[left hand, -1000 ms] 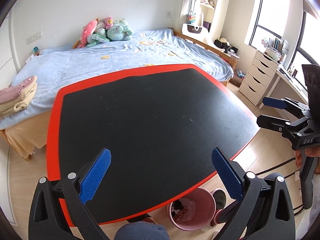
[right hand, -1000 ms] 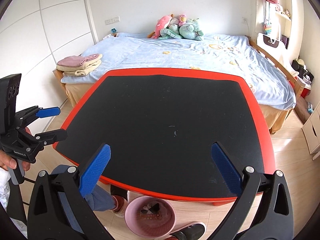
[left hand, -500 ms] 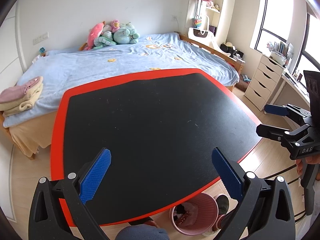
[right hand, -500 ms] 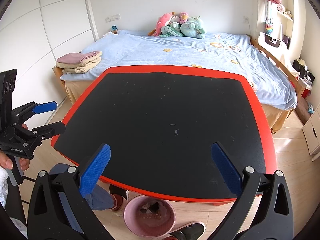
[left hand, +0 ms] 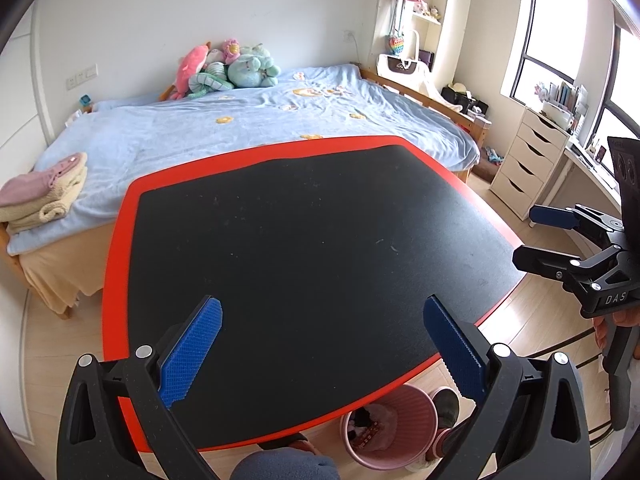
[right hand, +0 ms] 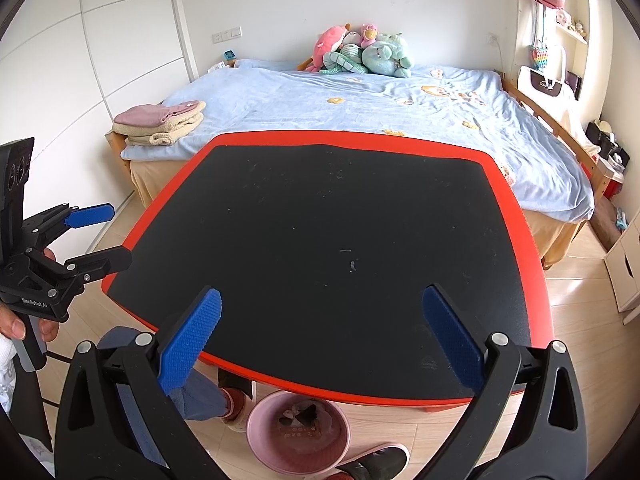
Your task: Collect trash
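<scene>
A pink waste bin [left hand: 390, 424] [right hand: 298, 434] with scraps of trash inside stands on the floor under the near edge of the black table with a red rim [left hand: 116, 248] [right hand: 538, 280]. Only small specks show on the table top. My left gripper [left hand: 320, 344] hovers open above the table's near edge with nothing between its blue pads. My right gripper [right hand: 320, 340] is open too, also holding nothing. Each gripper appears in the other's view: the right gripper [left hand: 536, 236] at the right edge, the left gripper [right hand: 102, 234] at the left edge, each held by a hand.
A bed [right hand: 360, 104] with a blue sheet, plush toys [right hand: 360, 50] and folded towels [right hand: 160, 122] lies behind the table. A white drawer unit [left hand: 524, 160] and a desk stand at the right by the window. The person's knee [left hand: 280, 464] and slippers sit beside the bin.
Both grippers have risen and tilted slightly, so the table and bed sit lower in view. Both stayed open, and nothing was picked up or dropped.
</scene>
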Action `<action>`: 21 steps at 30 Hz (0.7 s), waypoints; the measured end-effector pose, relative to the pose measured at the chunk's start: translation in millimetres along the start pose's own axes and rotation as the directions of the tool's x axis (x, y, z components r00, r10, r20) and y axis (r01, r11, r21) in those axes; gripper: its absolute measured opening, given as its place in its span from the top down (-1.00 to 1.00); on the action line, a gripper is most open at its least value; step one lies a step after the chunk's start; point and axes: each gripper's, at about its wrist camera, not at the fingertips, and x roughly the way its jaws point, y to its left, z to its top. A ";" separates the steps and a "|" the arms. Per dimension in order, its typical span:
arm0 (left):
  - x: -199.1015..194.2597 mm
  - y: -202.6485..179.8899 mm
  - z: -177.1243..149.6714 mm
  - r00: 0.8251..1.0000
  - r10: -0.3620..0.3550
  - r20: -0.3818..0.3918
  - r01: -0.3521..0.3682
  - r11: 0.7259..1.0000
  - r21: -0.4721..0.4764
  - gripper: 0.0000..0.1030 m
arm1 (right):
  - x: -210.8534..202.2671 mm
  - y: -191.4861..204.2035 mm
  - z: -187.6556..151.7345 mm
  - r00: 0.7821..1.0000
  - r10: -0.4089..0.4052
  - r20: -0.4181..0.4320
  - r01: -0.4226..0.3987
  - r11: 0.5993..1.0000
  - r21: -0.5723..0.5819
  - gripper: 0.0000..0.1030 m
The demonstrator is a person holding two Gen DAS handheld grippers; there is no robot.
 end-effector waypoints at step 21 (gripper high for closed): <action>0.3 -1.8 0.4 1.000 -0.001 -0.003 0.001 1.000 0.000 -0.87 | 0.6 -1.7 0.0 1.000 -0.004 -0.008 0.004 1.000 -0.004 -0.92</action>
